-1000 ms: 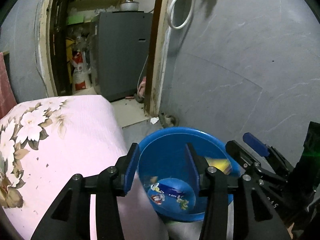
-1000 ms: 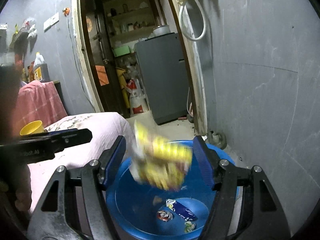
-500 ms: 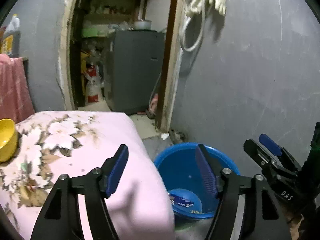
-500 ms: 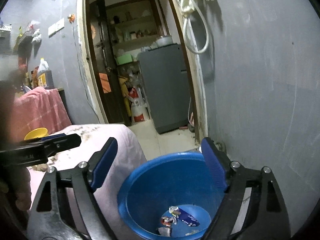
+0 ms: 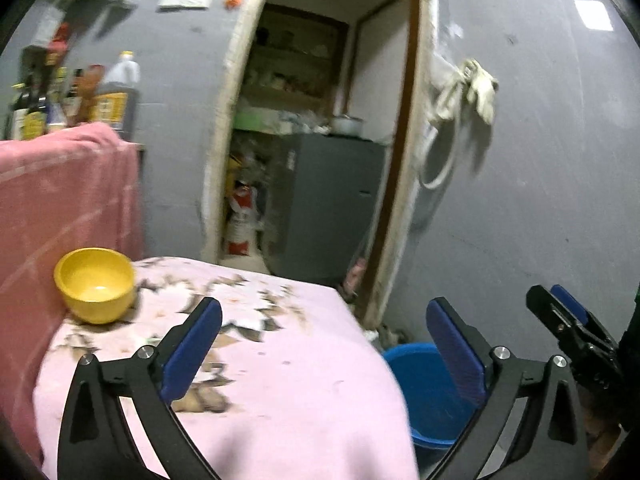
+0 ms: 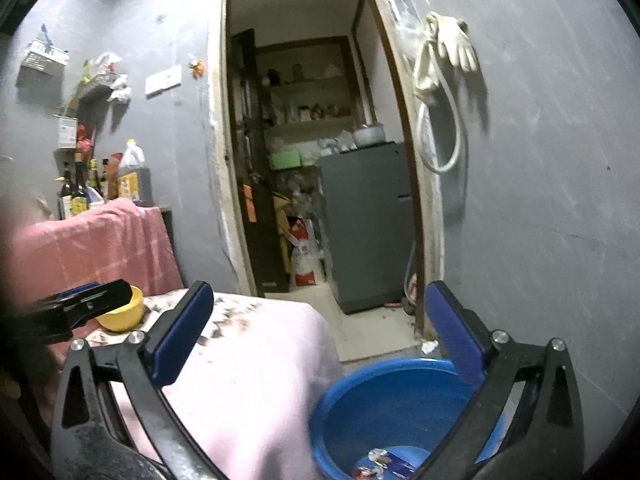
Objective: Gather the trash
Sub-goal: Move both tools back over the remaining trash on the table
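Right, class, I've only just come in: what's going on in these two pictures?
A person is collecting trash with a claw in each hand. Both the left claw and the right claw are open and hold nothing. A blue tub stands on the floor beside a table with a pink flowered cloth, and a few wrappers lie at its bottom. A yellow bowl sits on the cloth. No loose trash shows on the cloth in either view.
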